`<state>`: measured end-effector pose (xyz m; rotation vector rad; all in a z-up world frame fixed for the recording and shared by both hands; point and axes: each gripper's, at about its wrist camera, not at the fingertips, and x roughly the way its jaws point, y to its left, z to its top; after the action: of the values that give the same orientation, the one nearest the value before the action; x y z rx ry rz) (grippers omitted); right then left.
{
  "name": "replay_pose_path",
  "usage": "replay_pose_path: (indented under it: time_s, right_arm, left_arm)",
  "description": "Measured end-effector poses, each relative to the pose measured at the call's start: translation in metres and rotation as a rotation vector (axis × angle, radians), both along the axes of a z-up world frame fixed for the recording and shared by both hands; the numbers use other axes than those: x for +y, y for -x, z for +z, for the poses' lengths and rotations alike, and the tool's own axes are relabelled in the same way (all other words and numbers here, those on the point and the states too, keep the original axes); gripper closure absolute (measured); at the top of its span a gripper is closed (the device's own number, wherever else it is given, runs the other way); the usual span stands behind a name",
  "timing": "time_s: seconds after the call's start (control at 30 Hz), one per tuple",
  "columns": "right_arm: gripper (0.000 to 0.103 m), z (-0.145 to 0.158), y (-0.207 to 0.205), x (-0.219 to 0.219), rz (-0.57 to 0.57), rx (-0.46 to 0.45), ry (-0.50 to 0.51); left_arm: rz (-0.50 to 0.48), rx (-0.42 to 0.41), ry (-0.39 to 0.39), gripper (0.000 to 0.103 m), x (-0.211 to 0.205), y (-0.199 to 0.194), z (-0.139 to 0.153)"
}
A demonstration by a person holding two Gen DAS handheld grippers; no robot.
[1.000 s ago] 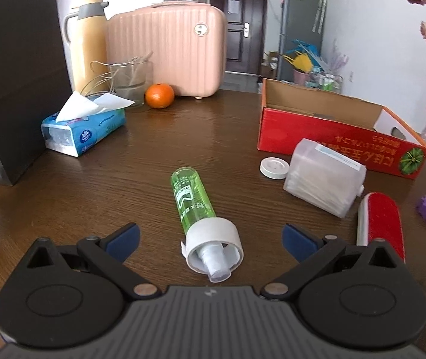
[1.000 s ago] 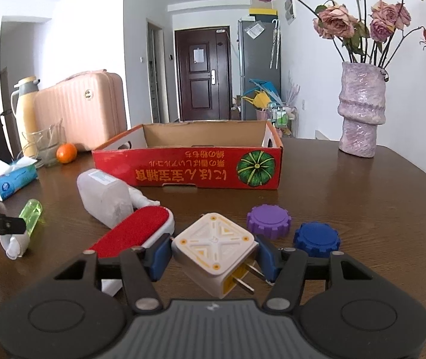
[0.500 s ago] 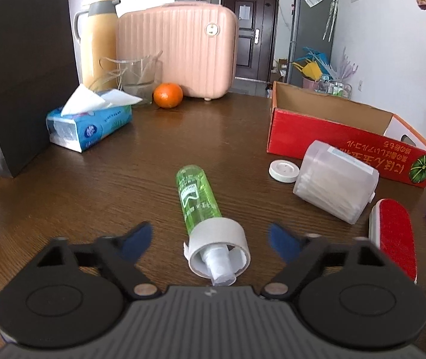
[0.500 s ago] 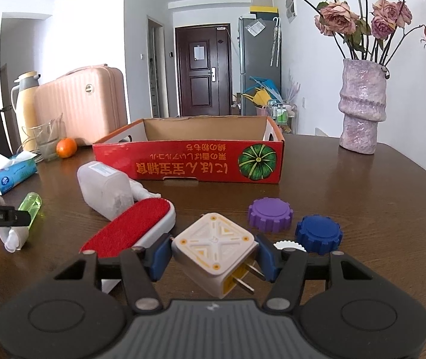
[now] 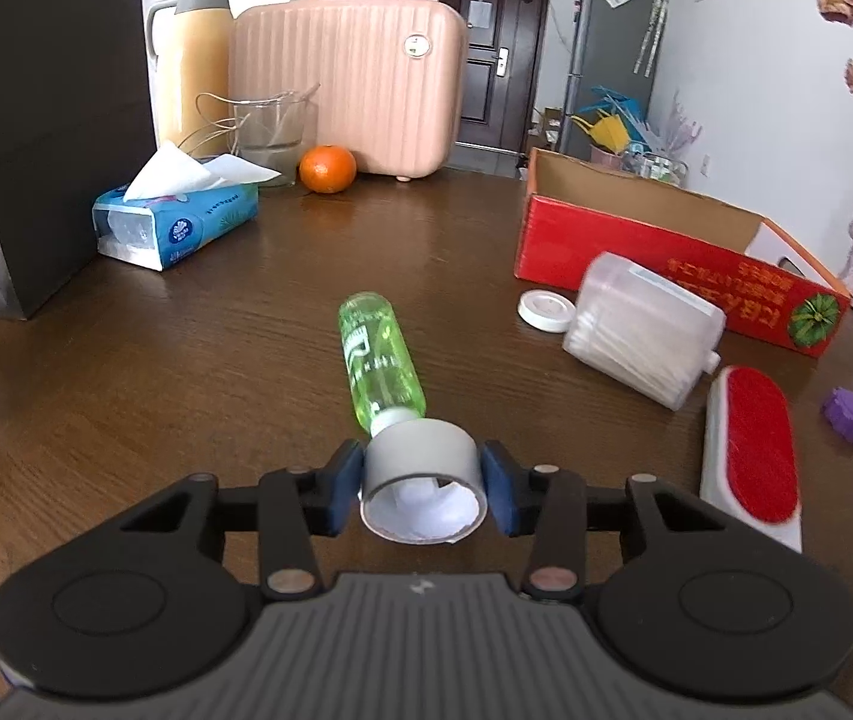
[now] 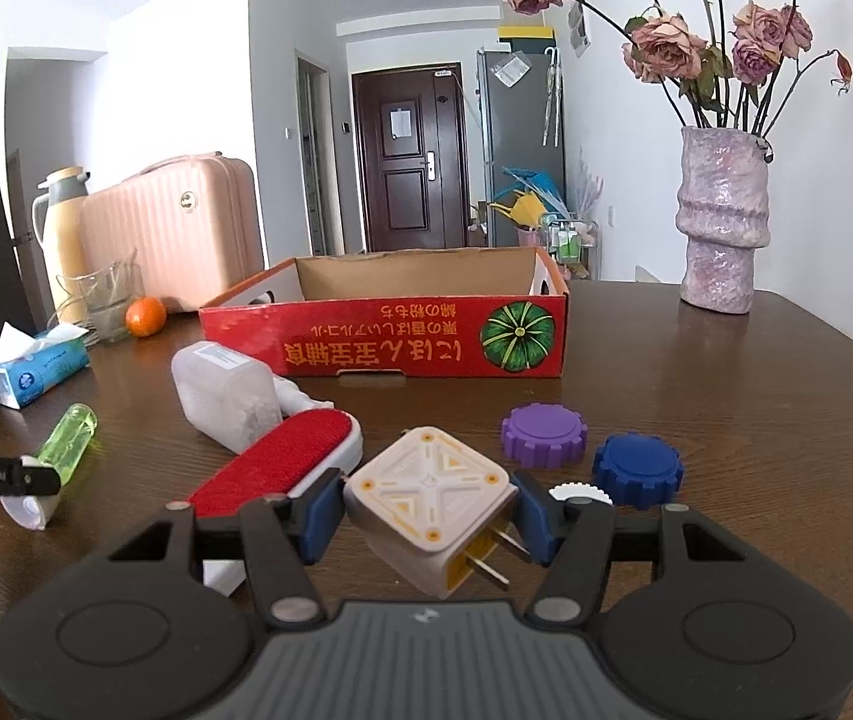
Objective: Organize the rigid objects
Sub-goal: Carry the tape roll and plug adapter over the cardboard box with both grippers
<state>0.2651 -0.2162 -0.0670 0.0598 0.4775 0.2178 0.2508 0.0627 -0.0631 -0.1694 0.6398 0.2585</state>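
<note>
Partly hidden from me is the nozzle of the green spray bottle [image 5: 380, 358]: its wide white collar [image 5: 422, 461] faces my left camera, so I see only a pale blur inside the ring. At the right edge of that view the purple gear [image 5: 847, 411] shows, while the blue one beyond it is cut to a sliver behind a dark shape I cannot make out. From my right camera the bottle's collar end sits behind a black finger [image 6: 3, 475] of the other tool, and the small white toothed disc [image 6: 577, 492] is mostly covered by my own right finger.

My left gripper [image 5: 422, 483] has just been closing, and its blue fingers [image 5: 344, 477] now press both sides of the white collar. The bottle is clear green with a white label, lying on its side on the dark wooden bench [image 5: 246, 312], base pointing away toward the orange [image 5: 328, 168].

My right gripper [image 6: 426, 516] is clamped on the cream plug adapter [image 6: 429, 495], a rounded cube with orange dots and triangles on its face and two metal prongs pointing lower right.

Nearby lie the red lint brush [image 6: 279, 459], the frosted cotton-swab box [image 6: 225, 393] on its side, and the open red cardboard box [image 6: 390, 336], whose floor I cannot see.
</note>
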Motion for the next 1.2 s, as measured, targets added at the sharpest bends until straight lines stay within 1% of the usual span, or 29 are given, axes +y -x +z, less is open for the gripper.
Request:
replay_pose_path:
  time_s: [0.27, 0.63, 0.93, 1.2]
  right_arm:
    - [0.044, -0.001, 0.006, -0.002, -0.005, -0.006, -0.010]
    - [0.044, 0.000, 0.006, 0.000, -0.015, 0.000, 0.002]
    - [0.044, 0.013, 0.005, -0.001, -0.016, -0.009, 0.003]
    - [0.044, 0.035, -0.005, 0.002, -0.027, -0.027, 0.019]
  left_arm:
    - [-0.057, -0.003, -0.013, 0.059, -0.011, 0.024, 0.003]
    - [-0.140, -0.071, -0.040, 0.059, -0.021, 0.036, 0.027]
    - [-0.215, -0.142, -0.065, 0.059, -0.036, 0.023, 0.056]
    - [-0.273, -0.184, -0.068, 0.059, -0.051, 0.002, 0.078]
